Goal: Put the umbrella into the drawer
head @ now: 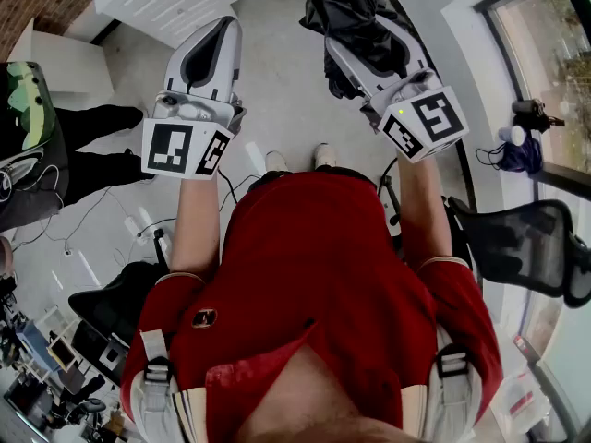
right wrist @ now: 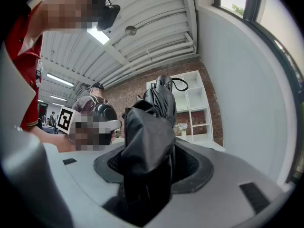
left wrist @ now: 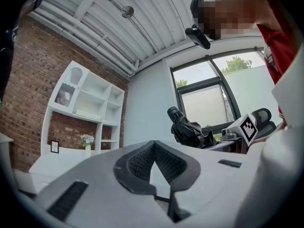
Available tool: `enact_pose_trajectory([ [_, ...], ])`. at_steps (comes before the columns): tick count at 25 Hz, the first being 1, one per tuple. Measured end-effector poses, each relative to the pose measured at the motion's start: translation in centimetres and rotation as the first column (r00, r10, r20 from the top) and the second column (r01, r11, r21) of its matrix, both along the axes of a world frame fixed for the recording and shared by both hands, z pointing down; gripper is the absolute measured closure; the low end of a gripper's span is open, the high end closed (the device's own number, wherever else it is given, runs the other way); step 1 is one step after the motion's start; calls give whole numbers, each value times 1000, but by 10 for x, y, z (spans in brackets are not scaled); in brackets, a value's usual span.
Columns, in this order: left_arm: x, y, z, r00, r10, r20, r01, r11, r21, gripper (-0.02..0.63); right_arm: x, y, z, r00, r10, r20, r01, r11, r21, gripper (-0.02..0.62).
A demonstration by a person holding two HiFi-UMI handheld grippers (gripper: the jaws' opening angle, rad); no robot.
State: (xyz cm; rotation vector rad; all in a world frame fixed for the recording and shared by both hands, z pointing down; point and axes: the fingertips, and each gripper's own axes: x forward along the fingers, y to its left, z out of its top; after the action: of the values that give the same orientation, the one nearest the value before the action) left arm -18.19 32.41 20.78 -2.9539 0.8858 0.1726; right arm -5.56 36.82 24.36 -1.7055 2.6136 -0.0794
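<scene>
Right gripper view: R tool [right wrist: 150, 161] clamps black umbrella [right wrist: 146, 137] | L tool [left wrist: 153, 145] closed, empty

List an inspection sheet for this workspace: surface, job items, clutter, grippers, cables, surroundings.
Surface: grey floor, no table seen.
Job's things: folded black umbrella held in right gripper; drawer not identifiable, white cabinet ahead.
Clutter: black office chair at the right.
Grippers: left gripper jaws together, empty; right gripper jaws closed on the umbrella.
Cables: loose cable on floor by the feet.
Surroundings: brick wall, white shelving, window.
</scene>
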Motion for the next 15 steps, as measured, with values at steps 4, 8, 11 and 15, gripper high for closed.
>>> enact_pose_trajectory([
  [4, 7, 1, 4, 1000, -3, 7, 3, 1000, 3, 600, 6, 1, 3, 999, -18, 29, 18, 1000, 0, 359],
  [8, 27, 5, 3, 1000, -19, 19, 19, 1000, 7, 600, 30, 10, 7, 999, -10, 50, 11, 1000, -3, 359],
  [11, 36, 4, 1, 999, -25, 29, 24, 1000, 11, 600, 42, 13, 11, 999, 3, 48, -2, 1000, -8, 359],
  [15, 54, 4, 1, 999, -26, 48, 25, 1000, 20, 600, 61, 17, 16, 999, 18, 50, -18, 1000, -7, 359],
])
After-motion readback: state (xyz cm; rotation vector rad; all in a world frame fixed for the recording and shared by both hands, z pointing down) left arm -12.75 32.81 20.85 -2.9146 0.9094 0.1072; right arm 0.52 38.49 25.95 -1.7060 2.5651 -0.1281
